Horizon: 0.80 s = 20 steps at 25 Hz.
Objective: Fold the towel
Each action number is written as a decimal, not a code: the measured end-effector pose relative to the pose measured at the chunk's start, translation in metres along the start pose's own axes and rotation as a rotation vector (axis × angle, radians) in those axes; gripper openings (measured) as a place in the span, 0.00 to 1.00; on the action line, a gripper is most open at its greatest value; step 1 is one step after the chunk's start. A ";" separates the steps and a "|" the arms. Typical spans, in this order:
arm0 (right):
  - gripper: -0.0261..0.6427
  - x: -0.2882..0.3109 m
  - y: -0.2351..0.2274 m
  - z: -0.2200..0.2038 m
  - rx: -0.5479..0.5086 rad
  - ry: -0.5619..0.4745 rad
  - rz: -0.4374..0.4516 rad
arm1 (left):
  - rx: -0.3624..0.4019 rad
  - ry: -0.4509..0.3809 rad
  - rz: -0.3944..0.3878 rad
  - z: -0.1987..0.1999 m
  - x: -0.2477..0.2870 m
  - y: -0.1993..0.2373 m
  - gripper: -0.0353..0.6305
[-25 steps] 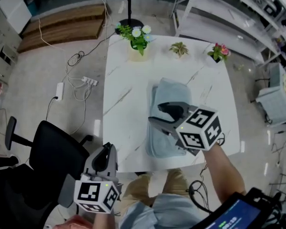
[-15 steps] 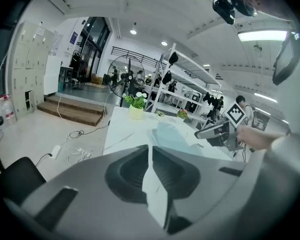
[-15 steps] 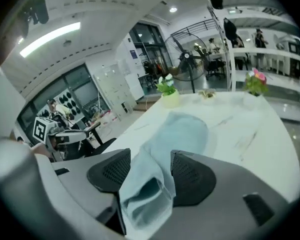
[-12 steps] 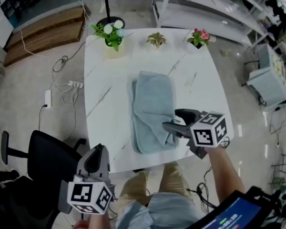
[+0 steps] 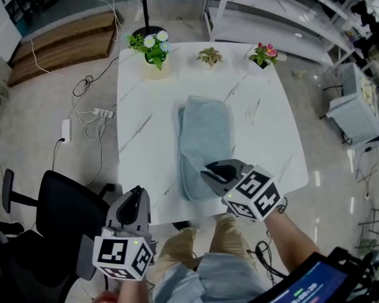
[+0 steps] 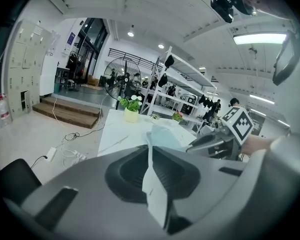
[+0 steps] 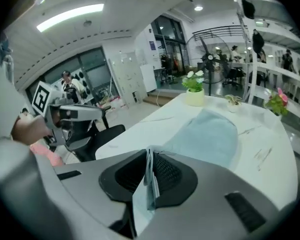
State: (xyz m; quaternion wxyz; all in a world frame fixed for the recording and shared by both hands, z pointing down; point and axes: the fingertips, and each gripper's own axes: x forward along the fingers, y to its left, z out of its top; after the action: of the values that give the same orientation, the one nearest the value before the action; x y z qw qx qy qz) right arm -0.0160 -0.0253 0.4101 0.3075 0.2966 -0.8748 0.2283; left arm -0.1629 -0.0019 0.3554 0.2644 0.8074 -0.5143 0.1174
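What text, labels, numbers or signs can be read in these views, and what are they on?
No text is readable.
Marker cubes: black-and-white square patterns only, no letters.
Screen at the head view's lower right: green bar, print too blurred.
Blue wall sign by the doorway: too small.

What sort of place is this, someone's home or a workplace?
Most likely a workshop or lab rather than a home: white metal shelving racks line one side, a big standing fan stands nearby, and a power strip with loose cables lies on the floor beside the table.
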 end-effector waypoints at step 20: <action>0.43 0.030 0.114 -0.037 -0.304 0.227 0.354 | -0.074 -0.043 -0.003 -0.021 -0.003 0.008 0.10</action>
State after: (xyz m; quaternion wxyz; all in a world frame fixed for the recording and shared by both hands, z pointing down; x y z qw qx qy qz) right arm -0.0952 0.0670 0.4318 0.3999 0.0616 -0.8973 0.1764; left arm -0.1692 0.0092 0.3739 0.2832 0.8000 -0.5227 0.0807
